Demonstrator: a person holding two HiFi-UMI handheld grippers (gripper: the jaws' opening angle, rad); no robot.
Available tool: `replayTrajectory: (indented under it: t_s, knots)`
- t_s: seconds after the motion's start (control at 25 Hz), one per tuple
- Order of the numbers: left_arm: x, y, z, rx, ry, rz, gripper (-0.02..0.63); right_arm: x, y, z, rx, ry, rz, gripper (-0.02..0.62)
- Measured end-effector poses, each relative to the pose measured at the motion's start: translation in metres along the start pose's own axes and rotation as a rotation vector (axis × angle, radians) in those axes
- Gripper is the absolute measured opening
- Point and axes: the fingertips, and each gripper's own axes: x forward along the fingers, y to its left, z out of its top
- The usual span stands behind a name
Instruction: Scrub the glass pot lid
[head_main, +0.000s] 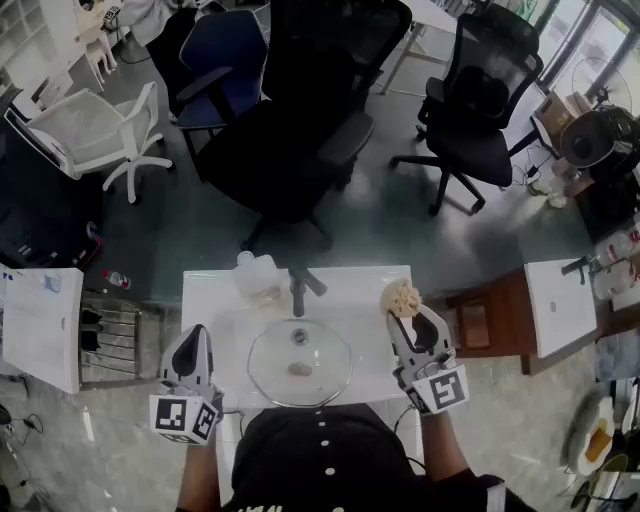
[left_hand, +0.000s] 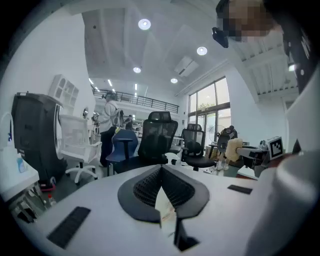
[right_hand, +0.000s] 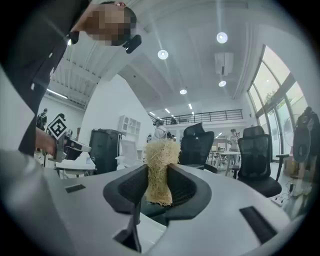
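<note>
Lid (head_main: 299, 362) lies between left tongs (head_main: 193, 336) and right tongs (head_main: 411, 314).

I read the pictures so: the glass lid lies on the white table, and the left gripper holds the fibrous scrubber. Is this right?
Not quite. It is the right gripper that holds the fibrous scrubber, as the right gripper view shows; the left gripper has its jaws together. The glass lid does lie on the white table.
</note>
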Motion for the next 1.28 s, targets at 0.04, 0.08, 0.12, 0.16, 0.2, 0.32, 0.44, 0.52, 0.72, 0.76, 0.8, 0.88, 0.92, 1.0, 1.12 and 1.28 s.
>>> replayTrajectory:
  t_s: [0.04,0.08,0.12,0.16,0.2,0.32,0.44,0.52,0.72,0.76,0.8,0.88,0.92,1.0,1.12,1.28]
  knots:
    - [-0.003,0.000,0.005,0.015,-0.014,0.011,0.026,-0.003,-0.004,0.004,-0.007,-0.011,-0.022,0.130]
    - [-0.006,0.001,0.010,0.028,-0.026,0.023,0.026,-0.005,-0.008,0.007,-0.014,-0.022,-0.038,0.130]
    - [-0.009,0.002,0.014,0.038,-0.038,0.035,0.026,-0.007,-0.011,0.011,-0.020,-0.033,-0.052,0.130]
    - [-0.011,0.004,0.017,0.043,-0.048,0.045,0.026,-0.009,-0.013,0.014,-0.024,-0.042,-0.063,0.130]
    - [-0.013,0.005,0.018,0.046,-0.055,0.054,0.026,-0.011,-0.015,0.016,-0.026,-0.050,-0.075,0.130]
    - [-0.017,0.006,0.022,0.061,-0.066,0.075,0.026,-0.013,-0.020,0.020,-0.023,-0.062,-0.105,0.129]
    - [-0.018,0.006,0.020,0.070,-0.067,0.089,0.026,-0.015,-0.023,0.019,-0.029,-0.057,-0.116,0.129]
    - [-0.017,0.006,0.018,0.058,-0.060,0.088,0.026,-0.013,-0.024,0.019,-0.022,-0.055,-0.120,0.129]
    - [-0.014,-0.001,0.013,0.049,-0.033,0.074,0.026,-0.009,-0.017,0.020,-0.044,-0.041,-0.096,0.129]
    - [-0.014,-0.002,0.014,0.051,-0.034,0.071,0.026,-0.008,-0.016,0.022,-0.044,-0.045,-0.098,0.128]
    - [-0.013,-0.003,0.014,0.052,-0.036,0.069,0.026,-0.007,-0.016,0.024,-0.044,-0.047,-0.100,0.127]
    - [-0.012,-0.002,0.013,0.050,-0.039,0.067,0.026,-0.005,-0.015,0.025,-0.045,-0.047,-0.098,0.129]
    - [-0.012,-0.002,0.013,0.047,-0.039,0.067,0.026,-0.005,-0.015,0.026,-0.045,-0.046,-0.094,0.129]
    - [-0.012,-0.003,0.014,0.041,-0.040,0.069,0.026,-0.004,-0.013,0.025,-0.048,-0.044,-0.084,0.129]
    - [-0.011,-0.006,0.015,0.040,-0.041,0.067,0.026,-0.003,-0.012,0.026,-0.047,-0.043,-0.088,0.129]
    - [-0.012,-0.006,0.016,0.038,-0.042,0.067,0.026,-0.002,-0.010,0.030,-0.058,-0.047,-0.084,0.129]
